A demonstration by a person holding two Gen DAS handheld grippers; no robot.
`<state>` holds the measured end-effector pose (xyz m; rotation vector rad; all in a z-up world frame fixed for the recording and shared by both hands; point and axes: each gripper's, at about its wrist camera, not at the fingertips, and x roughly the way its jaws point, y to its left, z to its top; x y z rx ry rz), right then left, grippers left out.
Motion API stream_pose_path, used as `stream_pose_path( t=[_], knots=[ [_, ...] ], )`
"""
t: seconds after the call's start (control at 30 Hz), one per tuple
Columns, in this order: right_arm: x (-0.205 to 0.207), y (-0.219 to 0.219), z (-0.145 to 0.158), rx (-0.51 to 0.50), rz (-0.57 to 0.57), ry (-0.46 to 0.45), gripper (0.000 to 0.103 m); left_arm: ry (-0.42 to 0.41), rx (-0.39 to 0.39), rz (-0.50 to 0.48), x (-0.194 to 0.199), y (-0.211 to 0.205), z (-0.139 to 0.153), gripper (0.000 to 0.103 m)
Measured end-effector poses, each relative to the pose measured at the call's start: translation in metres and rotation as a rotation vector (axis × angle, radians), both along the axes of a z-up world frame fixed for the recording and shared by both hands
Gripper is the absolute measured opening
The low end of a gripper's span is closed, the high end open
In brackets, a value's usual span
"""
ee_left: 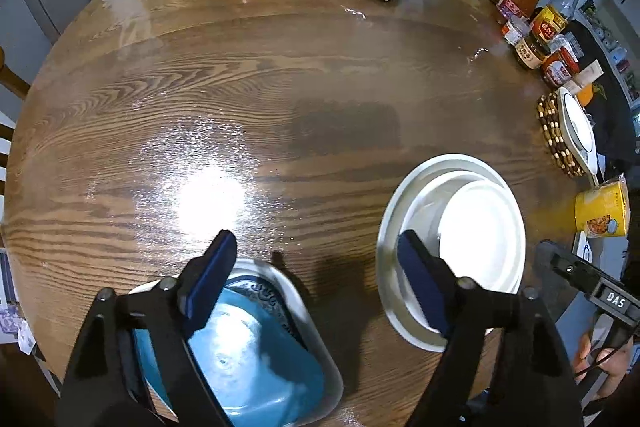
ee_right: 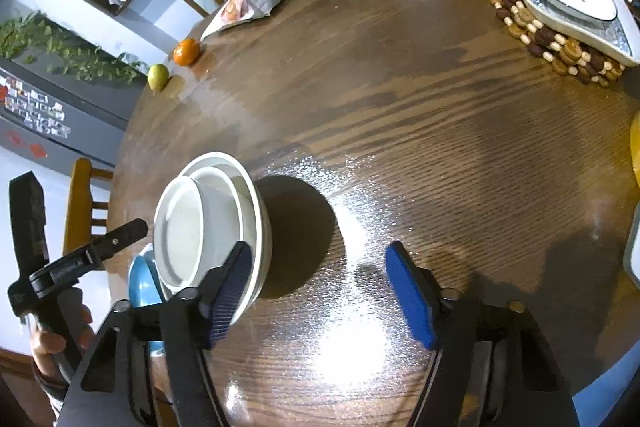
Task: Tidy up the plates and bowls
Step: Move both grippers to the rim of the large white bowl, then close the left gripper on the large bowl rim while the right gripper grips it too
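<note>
Hovering spread and empty, the left claw [ee_left: 316, 259] and right claw [ee_right: 320, 271] are held over the counter [ee_left: 280, 87]; nested white bowls [ee_left: 460, 227] are stacked, the blue dish [ee_left: 256, 347] likely next.

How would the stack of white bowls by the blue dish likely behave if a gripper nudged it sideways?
The white bowl stack would probably slide rather than tip, since the table looks glossy. The inner bowls sit off-centre and tilted, so they may shift or clatter. They look glazed ceramic: likely heavy, slippery and chippable, especially against the blue dish close by.
</note>
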<state>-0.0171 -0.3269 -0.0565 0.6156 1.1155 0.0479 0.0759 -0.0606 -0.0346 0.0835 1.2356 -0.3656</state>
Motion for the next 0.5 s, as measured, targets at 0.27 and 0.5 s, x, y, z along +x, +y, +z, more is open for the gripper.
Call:
stream_pose_path(
  t=[0.27,0.5],
  knots=[
    [0.006,0.005,-0.005,0.061,0.03,-0.005,0.045,0.021,-0.004,-0.008,0.005,-0.003,-0.005,0.064],
    [0.011,0.013,-0.003,0.055,0.058,-0.004,0.037,0.04,-0.014,-0.02,0.007,-0.005,-0.007,0.059]
  ],
)
